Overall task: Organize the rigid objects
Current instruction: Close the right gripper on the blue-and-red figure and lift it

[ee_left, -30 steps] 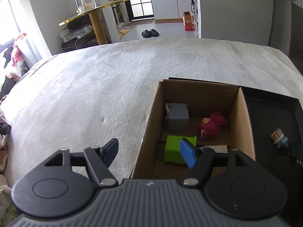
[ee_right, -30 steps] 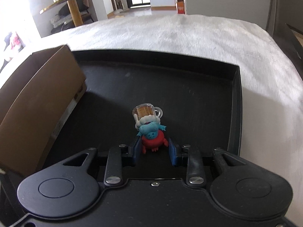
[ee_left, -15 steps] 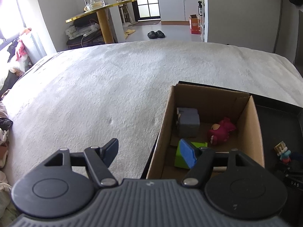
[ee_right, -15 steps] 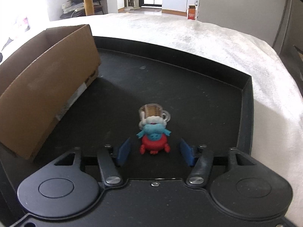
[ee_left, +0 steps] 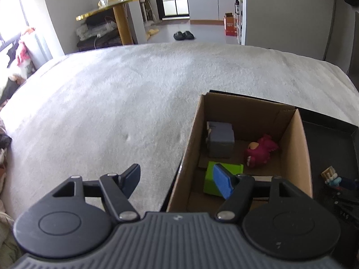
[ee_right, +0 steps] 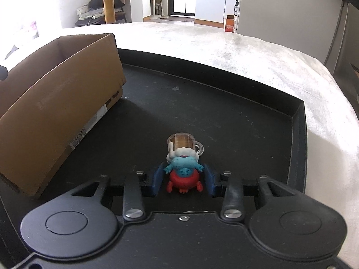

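Right gripper (ee_right: pixel 182 179): just been closing, pinching the figurine (ee_right: pixel 184 168) between its pads.
Risk: my grip sits low; its top-heavy mug end may tip forward.

no legible text, label on cardboard box (ee_right: pixel 77 137) too blurred

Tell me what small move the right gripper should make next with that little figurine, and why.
Probably lift it straight up. The right gripper has just been closing around the figurine, which sits on the black tray beside the cardboard box.
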Tool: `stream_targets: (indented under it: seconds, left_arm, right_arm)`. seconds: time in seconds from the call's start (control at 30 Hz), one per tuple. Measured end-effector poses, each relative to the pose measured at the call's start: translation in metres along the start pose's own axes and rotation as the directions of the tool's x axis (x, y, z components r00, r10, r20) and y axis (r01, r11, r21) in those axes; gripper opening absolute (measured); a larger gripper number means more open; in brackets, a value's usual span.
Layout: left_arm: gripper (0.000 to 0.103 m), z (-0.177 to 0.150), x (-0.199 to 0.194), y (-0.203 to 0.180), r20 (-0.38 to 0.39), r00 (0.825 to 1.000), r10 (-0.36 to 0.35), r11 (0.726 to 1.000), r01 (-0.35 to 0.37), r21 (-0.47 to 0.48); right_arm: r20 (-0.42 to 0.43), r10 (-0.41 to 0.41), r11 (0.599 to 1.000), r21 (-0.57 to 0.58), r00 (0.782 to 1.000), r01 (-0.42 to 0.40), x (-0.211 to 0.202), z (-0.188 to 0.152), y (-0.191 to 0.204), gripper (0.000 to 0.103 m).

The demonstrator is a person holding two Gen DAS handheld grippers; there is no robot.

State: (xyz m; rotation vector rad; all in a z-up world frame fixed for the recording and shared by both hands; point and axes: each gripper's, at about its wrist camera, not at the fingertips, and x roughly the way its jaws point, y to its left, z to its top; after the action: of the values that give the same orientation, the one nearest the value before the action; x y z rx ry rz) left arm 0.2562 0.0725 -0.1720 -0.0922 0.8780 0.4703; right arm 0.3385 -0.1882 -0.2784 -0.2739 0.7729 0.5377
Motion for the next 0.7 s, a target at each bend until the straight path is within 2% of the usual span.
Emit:
stream_targets:
  seconds: [0.37, 0.7]
  left_arm:
    - [0.07, 0.004, -0.018, 0.006, 0.039, 0.998, -0.044, 0.999, 0.045, -0.028]
    - [0.07, -0.002, -0.014, 0.021, 0.021, 0.997, -0.071, 0.996, 0.072, -0.054]
  right_arm:
    - [0.012, -0.014, 0.999, 0.034, 1.0, 0.014, -0.028, 0.015, 0.008, 0.038]
    - [-0.001, -0.068, 0.993, 0.097, 0.998, 0.067, -0.059, 0.016, 0.009, 0.038]
